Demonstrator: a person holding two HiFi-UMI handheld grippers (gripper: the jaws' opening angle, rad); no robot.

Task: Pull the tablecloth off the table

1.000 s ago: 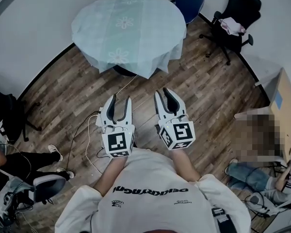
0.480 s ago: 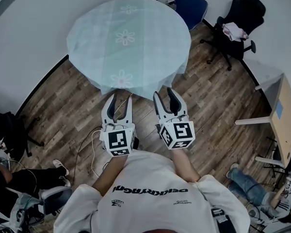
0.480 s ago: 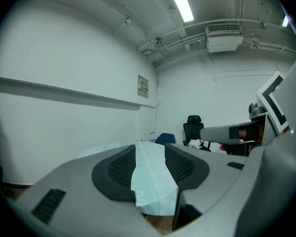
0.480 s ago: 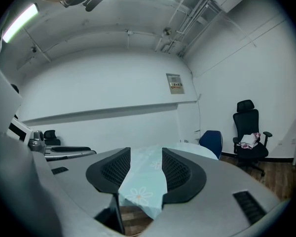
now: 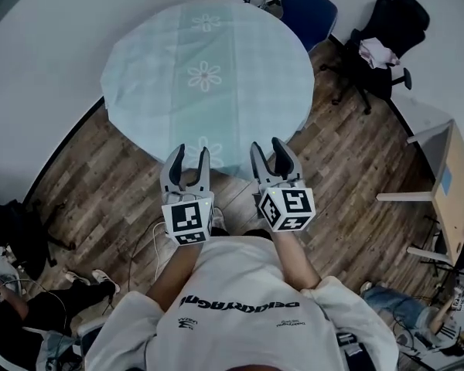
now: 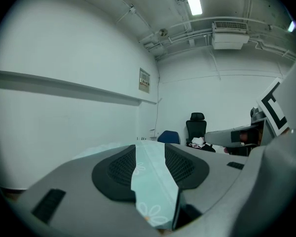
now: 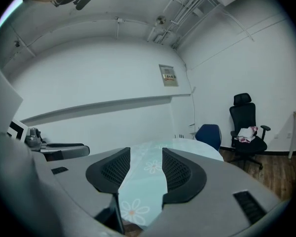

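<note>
A round table wears a pale blue-green tablecloth (image 5: 209,76) with white flowers, its hem hanging over the near rim. My left gripper (image 5: 191,157) and right gripper (image 5: 268,148) are side by side just in front of that near hem, both pointing at the table. Both stand open with nothing between the pads. In the left gripper view the tablecloth (image 6: 149,177) shows through the gap between the dark pads, beyond them. The right gripper view shows the tablecloth (image 7: 140,184) the same way, with the tabletop almost edge-on.
A blue chair (image 5: 308,10) stands behind the table against the white wall. A black office chair (image 5: 390,33) with a pink cloth on it is at the back right. A wooden desk (image 5: 455,184) is at the right. Cables (image 5: 156,238) lie on the wood floor; a seated person (image 5: 23,323) is at the lower left.
The person has stepped toward the table, so both grippers now reach its near hem. The right gripper's jaws have spread wider. The left jaws look the same.
</note>
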